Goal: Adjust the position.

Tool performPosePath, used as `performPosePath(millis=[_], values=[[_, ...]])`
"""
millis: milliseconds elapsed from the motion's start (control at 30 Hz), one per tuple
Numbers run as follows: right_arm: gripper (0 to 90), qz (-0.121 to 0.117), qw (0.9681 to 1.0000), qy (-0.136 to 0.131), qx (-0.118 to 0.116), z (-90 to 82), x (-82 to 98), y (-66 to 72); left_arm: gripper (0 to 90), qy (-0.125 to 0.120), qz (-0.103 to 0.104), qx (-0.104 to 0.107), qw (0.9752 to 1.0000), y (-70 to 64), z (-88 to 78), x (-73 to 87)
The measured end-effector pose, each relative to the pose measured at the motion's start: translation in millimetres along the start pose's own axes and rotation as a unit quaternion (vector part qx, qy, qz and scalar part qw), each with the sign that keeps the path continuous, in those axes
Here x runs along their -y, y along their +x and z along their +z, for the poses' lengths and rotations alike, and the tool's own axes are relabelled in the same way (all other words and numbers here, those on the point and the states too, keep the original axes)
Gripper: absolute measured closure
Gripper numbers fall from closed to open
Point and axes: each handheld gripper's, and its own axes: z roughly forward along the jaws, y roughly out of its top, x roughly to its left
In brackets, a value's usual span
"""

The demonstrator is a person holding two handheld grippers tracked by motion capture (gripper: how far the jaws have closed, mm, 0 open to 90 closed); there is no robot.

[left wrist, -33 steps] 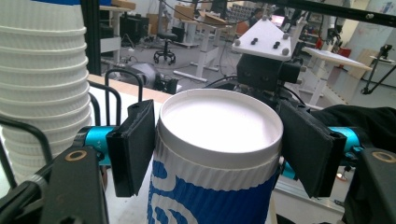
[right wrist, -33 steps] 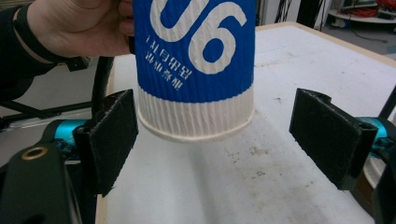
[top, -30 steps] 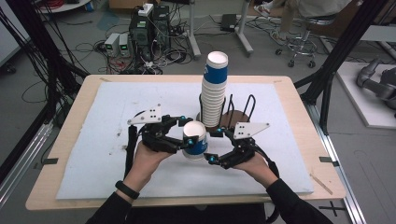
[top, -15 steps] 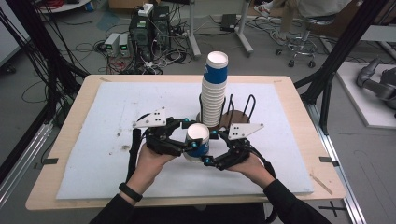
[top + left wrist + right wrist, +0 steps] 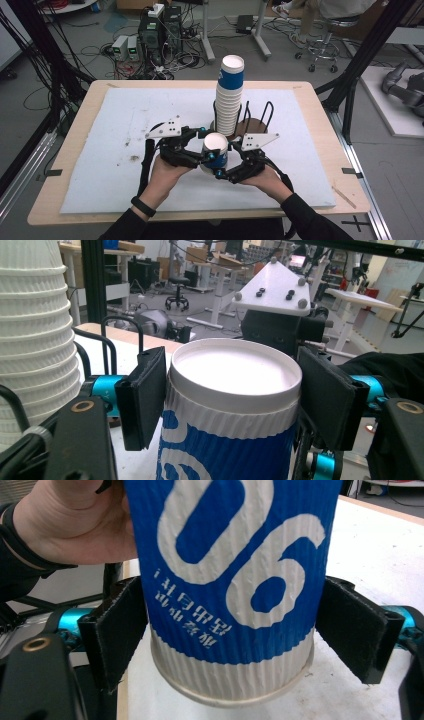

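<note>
Above the white mat [image 5: 125,125], blue cup [image 5: 215,152] clamped in left gripper [image 5: 202,156] fingers, right gripper [image 5: 226,161] fingers spread around it, not pressing.

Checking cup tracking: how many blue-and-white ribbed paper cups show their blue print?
2. The top cup crowns the stack of white ribbed cups; the front cup stands between the left gripper and right gripper. Nested cups show rims alone, so more prints may be hidden.

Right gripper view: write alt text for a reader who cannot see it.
A blue and white ribbed paper cup hangs between the right gripper's two black pads, its print upside down and its base just above the white table cover. A small gap shows beside the right-hand pad, so a grip cannot be confirmed. A hand sits at upper left.
</note>
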Motion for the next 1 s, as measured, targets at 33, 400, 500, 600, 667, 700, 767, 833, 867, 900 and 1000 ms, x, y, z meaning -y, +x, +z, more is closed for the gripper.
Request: performPosePath(millis=[33,400,500,600,667,700,767,833,867,900,1000], values=[[15.7,0.002,1.0000,0.000,0.000,0.6,-0.1,0.5,30.4,-0.001,-0.001,0.001,1.0000,-0.2,0.5,0.1],[22.2,-0.018,0.9996,0.022,-0.004,-1.2,-3.1,-0.8,29.9,0.012,-0.011,0.012,0.9998,3.3,-1.9,-0.5],[23.8,-0.029,0.9989,0.036,-0.006,-2.6,-5.7,-1.8,29.6,0.018,-0.015,0.018,0.9996,4.3,-2.6,-1.3],[24.4,-0.033,0.9983,0.047,-0.010,-4.0,-7.4,-2.2,28.8,0.034,-0.021,0.023,0.9989,5.3,-1.8,-2.2],[24.6,-0.034,0.9982,0.048,-0.013,-5.0,-7.9,-3.1,27.7,0.053,-0.022,0.023,0.9981,5.1,-0.2,-2.6],[24.6,-0.027,0.9980,0.055,-0.014,-6.0,-8.2,-2.6,27.3,0.060,-0.019,0.022,0.9978,5.1,0.4,-2.7],[24.7,-0.031,0.9975,0.061,-0.016,-6.3,-8.8,-3.0,25.5,0.074,-0.021,0.022,0.9968,4.8,1.9,-3.4],[24.6,-0.036,0.9968,0.070,-0.017,-6.2,-9.0,-2.5,25.4,0.089,-0.017,0.023,0.9956,4.0,3.0,-4.7],[24.6,-0.038,0.9960,0.079,-0.018,-6.1,-9.4,-2.3,25.1,0.099,-0.012,0.023,0.9947,3.5,3.5,-5.5],[24.6,-0.041,0.9951,0.088,-0.016,-5.9,-9.8,-1.7,25.1,0.110,-0.009,0.023,0.9937,2.8,4.5,-6.1],[24.6,-0.053,0.9918,0.115,-0.019,-4.3,-11.6,-0.2,25.2,0.136,0.001,0.021,0.9905,0.9,6.0,-7.7]])
